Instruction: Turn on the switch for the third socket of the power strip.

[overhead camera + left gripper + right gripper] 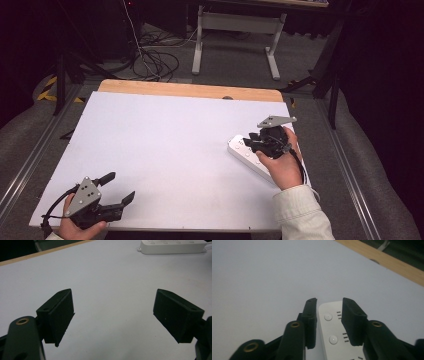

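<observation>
A white power strip (243, 149) with round switch buttons lies at the right side of the white table top (165, 140). My right gripper (253, 140) hovers over its far end, held by a hand in a pale sleeve. In the right gripper view the strip (332, 332) lies under the partly parted jaws of the right gripper (328, 301); one jaw is beside its edge, the other above it, and nothing is pinched. My left gripper (120, 186) rests at the near left corner, wide open and empty (113, 302). The strip (172, 246) lies far off from it.
The table's wooden far edge (190, 90) shows beyond the white sheet. Cables (155, 62) and a white desk frame (235, 30) stand on the grey floor behind. Metal rails (345, 170) run along both sides of the table.
</observation>
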Motion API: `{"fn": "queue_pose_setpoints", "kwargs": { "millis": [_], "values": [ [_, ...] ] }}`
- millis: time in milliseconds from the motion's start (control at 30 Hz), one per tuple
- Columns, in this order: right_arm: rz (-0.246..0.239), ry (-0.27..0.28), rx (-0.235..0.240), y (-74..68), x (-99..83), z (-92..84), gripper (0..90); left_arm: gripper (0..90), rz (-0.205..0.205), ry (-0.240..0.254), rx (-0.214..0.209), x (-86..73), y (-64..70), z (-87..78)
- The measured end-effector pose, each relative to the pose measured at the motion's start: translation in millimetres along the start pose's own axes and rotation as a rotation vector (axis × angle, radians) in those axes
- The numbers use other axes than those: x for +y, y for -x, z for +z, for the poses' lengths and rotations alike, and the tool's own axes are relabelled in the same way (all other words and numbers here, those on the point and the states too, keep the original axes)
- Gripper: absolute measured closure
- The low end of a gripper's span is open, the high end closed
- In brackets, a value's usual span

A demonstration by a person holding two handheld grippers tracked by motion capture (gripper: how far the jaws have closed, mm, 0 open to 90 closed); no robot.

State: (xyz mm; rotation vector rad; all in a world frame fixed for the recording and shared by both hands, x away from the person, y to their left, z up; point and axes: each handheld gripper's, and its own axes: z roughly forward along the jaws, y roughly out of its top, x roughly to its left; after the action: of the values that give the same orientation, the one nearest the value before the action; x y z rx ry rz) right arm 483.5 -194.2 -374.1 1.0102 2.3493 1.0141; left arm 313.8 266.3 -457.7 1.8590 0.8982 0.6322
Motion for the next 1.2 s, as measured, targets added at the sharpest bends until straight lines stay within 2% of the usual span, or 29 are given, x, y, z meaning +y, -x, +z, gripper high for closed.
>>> {"fn": "queue_pose_setpoints", "kwargs": {
  "millis": [167,433,567,700,1000,1200],
  "values": [
    [-0.021,0.066,0.002,-7.9,-0.2,-12.8,50.9,17.2,0.000,0.004,0.002,0.1,-0.7,-1.2],
    [-0.032,0.159,0.045,-20.7,-4.0,-30.1,32.9,17.1,-0.006,0.010,0.000,0.5,-2.4,-2.5],
    [-0.043,0.201,0.063,-28.0,-8.9,-36.7,28.2,17.1,-0.019,0.009,-0.005,0.9,-3.5,-3.5],
    [-0.053,0.219,0.086,-34.3,-15.0,-40.8,24.8,16.8,-0.026,0.011,-0.014,1.4,-4.4,-4.9],
    [-0.032,0.275,0.143,-45.2,-35.4,-46.7,23.1,16.5,-0.041,0.016,-0.024,1.9,-6.5,-7.4],
    [0.034,0.290,0.208,-48.2,-53.2,-42.4,23.3,16.6,-0.037,0.016,-0.019,2.2,-7.0,-8.5]
  ]
}}
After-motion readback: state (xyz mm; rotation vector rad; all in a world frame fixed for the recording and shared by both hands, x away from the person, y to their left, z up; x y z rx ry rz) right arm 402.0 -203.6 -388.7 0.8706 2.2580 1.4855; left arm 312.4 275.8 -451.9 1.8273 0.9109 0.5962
